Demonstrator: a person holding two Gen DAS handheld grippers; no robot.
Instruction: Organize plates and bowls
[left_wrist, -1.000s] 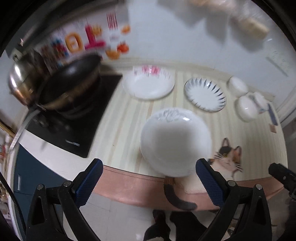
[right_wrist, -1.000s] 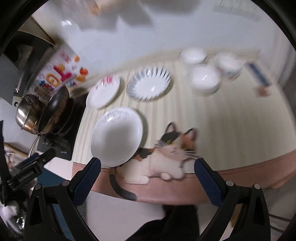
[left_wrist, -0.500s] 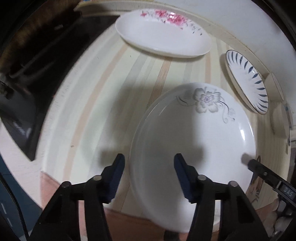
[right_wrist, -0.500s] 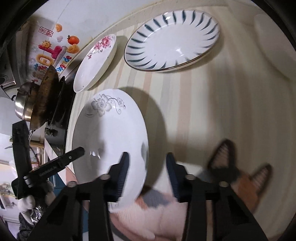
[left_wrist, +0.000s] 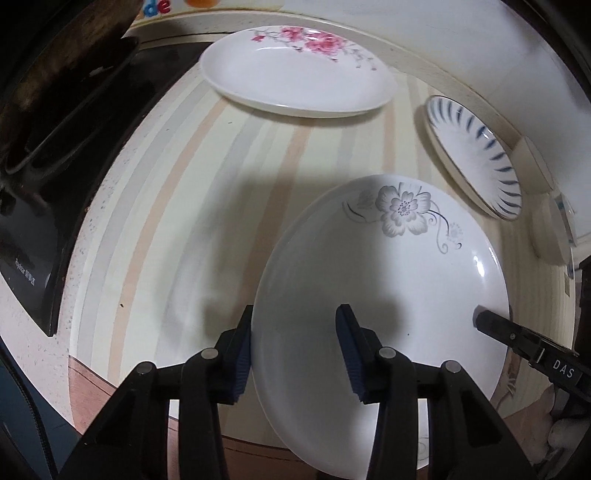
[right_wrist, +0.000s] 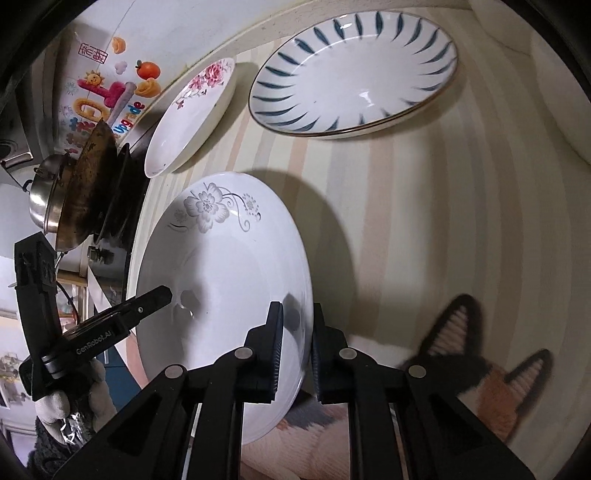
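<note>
A white plate with a grey flower (left_wrist: 399, 280) lies on the striped mat; it also shows in the right wrist view (right_wrist: 229, 273). My left gripper (left_wrist: 295, 332) straddles its left rim, jaws partly open, one finger outside and one over the plate. My right gripper (right_wrist: 297, 325) has its jaws nearly closed around the plate's right rim. A pink-flowered plate (left_wrist: 295, 70) and a blue-striped plate (left_wrist: 476, 155) lie at the back; both show in the right wrist view (right_wrist: 192, 114) (right_wrist: 351, 70).
A black induction hob (left_wrist: 44, 206) with a dark wok (right_wrist: 85, 192) and a steel pot (right_wrist: 44, 195) stands at the left. White bowls (left_wrist: 552, 236) sit at the far right. A cat picture (right_wrist: 480, 362) marks the mat's front.
Both grippers moved in from above the counter edge onto the grey-flower plate's opposite rims and narrowed their jaws; the right closed further around the rim.
</note>
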